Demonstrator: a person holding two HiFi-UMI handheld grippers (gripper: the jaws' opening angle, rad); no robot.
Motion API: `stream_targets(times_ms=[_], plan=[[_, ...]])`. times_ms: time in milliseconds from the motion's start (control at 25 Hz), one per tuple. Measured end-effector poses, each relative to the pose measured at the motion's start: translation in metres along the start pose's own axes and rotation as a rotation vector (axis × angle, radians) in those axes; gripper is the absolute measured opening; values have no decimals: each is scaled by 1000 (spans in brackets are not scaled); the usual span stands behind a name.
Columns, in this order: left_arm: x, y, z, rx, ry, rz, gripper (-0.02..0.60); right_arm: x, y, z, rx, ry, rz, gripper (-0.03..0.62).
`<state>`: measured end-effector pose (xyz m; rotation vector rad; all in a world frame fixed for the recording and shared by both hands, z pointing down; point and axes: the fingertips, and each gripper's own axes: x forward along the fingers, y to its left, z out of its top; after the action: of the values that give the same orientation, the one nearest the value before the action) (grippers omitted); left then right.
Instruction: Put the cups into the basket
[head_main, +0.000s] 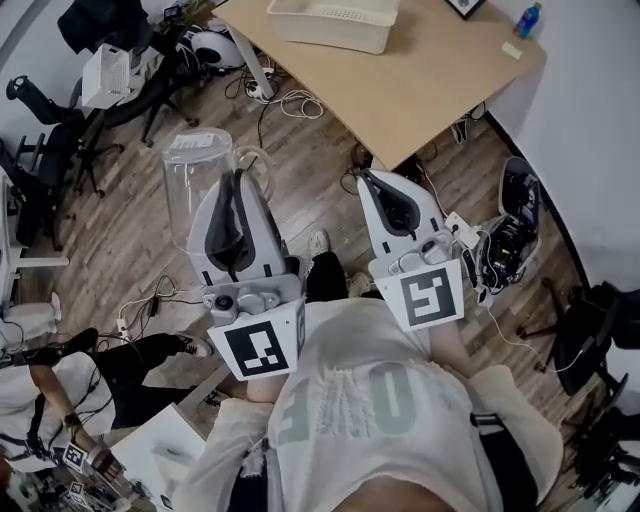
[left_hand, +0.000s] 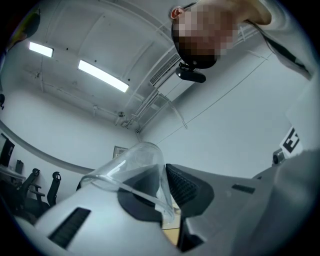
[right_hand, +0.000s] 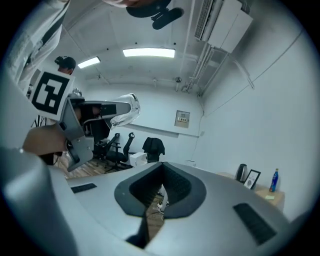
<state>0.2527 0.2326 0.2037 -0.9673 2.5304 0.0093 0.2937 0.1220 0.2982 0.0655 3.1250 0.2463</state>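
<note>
Wood floor (head_main: 300, 170) surrounds tan table (head_main: 420, 85) bearing basket (head_main: 335, 32); left tool (head_main: 240, 180) clamps clear cup (head_main: 195, 185).

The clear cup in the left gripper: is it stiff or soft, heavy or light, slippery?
The cup looks thin and clear, so it is probably light and slightly flexible; hard squeezing may dent it. The left gripper pinches only one smooth wall at the rim, so the cup might pivot or slip. Being tall, it probably tips easily.

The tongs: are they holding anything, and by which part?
The left tongs pinch a clear cup by its wall at the rim; right tongs shut, empty.
</note>
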Motion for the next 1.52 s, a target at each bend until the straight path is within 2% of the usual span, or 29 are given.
stream_targets(times_ms=[200,360,440,680,880,1040,1240,1400,1520], plan=[[22,31,-25,-15,23,38,37,34,11,2,116,44,138,-2],[51,64,-44,-42,18,52,37,72,10,12,169,14,196,-2],[70,79,-50,-42,9,48,37,95,5,17,177,10,179,-2],[117,124,-63,-40,-14,9,37,159,6,31,73,29,93,-2],[139,151,-78,-51,-11,-35,37,190,7,28,52,43,24,-2],[150,158,-91,-80,3,-70,37,206,-1,19,63,84,-16,-2],[161,157,-106,-107,8,-91,37,218,-12,14,20,110,-36,-2],[175,153,-118,-92,22,-100,37,232,-14,3,-9,131,6,-2],[196,153,-120,-68,-3,-104,37,246,-33,1,-3,105,-11,-2]])
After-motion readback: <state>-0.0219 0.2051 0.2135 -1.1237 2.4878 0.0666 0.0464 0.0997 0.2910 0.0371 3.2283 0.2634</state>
